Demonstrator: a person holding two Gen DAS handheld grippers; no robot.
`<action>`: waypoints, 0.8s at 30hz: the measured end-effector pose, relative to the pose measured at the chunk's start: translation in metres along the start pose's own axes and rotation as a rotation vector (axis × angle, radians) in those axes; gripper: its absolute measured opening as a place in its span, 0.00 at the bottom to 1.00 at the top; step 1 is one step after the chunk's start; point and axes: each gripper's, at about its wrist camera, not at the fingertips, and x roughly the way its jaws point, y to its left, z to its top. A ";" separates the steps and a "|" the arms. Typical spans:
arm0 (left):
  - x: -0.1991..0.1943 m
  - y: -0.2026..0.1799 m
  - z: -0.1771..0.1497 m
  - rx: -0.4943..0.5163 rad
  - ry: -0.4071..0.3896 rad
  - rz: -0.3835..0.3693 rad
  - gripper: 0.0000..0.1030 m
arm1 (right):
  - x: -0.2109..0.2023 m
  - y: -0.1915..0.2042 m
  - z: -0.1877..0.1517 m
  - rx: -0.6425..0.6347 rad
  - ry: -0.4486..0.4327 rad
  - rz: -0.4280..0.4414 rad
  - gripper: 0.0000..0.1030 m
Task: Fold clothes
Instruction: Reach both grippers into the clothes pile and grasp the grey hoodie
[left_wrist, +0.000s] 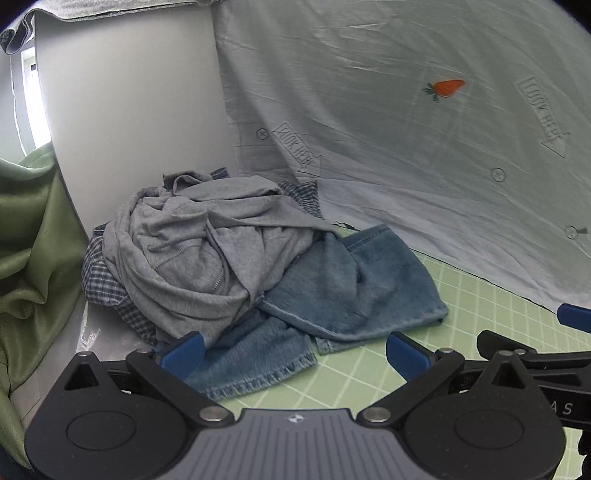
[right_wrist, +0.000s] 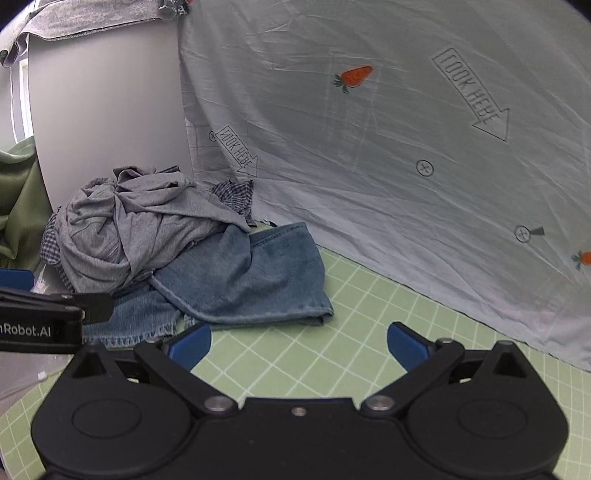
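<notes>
A heap of clothes lies at the back left of the green grid mat (left_wrist: 461, 314) (right_wrist: 351, 295). On top is a crumpled grey top (left_wrist: 192, 243) (right_wrist: 140, 225). Under it are blue denim jeans (left_wrist: 354, 291) (right_wrist: 251, 277) and a blue checked shirt (left_wrist: 303, 195) (right_wrist: 236, 195). My left gripper (left_wrist: 295, 354) is open, just in front of the jeans' hem, with nothing between its blue pads. My right gripper (right_wrist: 299, 343) is open over the bare mat, to the right of the heap and a little short of it. The left gripper also shows at the left edge of the right wrist view.
A pale sheet (left_wrist: 406, 129) (right_wrist: 369, 147) printed with carrots and arrows hangs behind the mat. A white wall panel (left_wrist: 129, 110) (right_wrist: 103, 103) stands behind the heap. Green cloth (left_wrist: 29, 240) (right_wrist: 18, 206) bunches at the far left.
</notes>
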 end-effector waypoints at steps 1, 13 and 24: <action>0.011 0.005 0.007 -0.016 0.005 0.017 1.00 | 0.013 0.006 0.007 -0.005 0.000 0.008 1.00; 0.134 0.096 0.059 -0.274 0.090 0.182 0.96 | 0.174 0.077 0.089 -0.099 -0.026 0.160 0.94; 0.157 0.106 0.059 -0.310 0.144 0.204 0.85 | 0.249 0.116 0.104 -0.166 -0.014 0.325 0.12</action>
